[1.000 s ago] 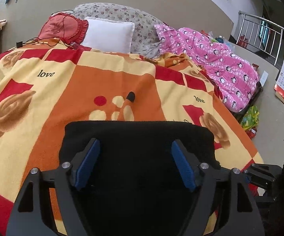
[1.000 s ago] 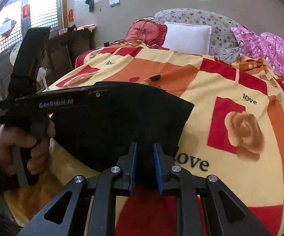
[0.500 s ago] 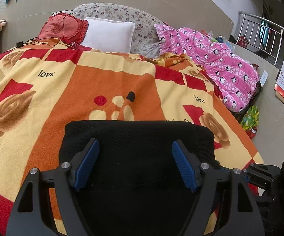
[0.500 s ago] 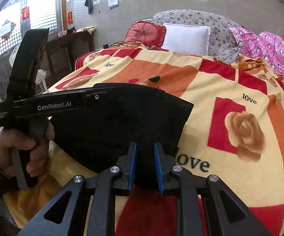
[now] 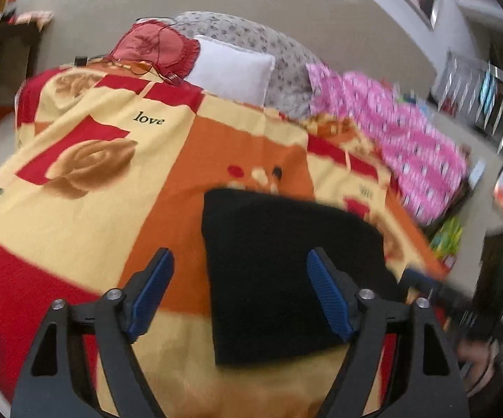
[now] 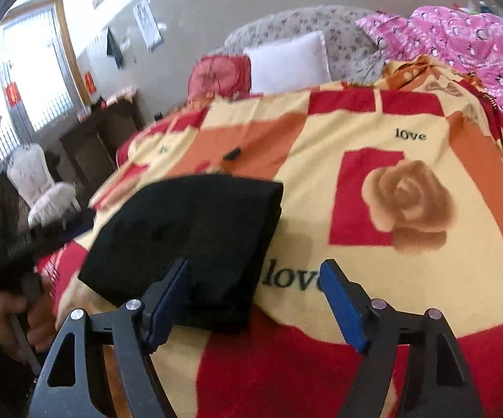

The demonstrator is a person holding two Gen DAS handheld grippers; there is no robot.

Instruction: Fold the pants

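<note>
Pants (image 5: 286,271): plain black. Blanket (image 5: 112,216): red, orange and cream blocks, brown roses, black "love" lettering. Pillow (image 5: 230,66): white. Cushion (image 5: 154,48): red. Quilt (image 6: 474,35): pink, penguin print. Gripper pads (image 6: 342,303): blue.

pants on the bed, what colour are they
Plain black. The folded pants show best in the right wrist view, lying on the orange, red and yellow blanket.

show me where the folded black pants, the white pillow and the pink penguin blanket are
folded black pants (image 5: 286,271), left wrist view, middle of top layer
white pillow (image 5: 232,68), left wrist view, centre of its face
pink penguin blanket (image 6: 467,38), right wrist view, upper spread
</note>
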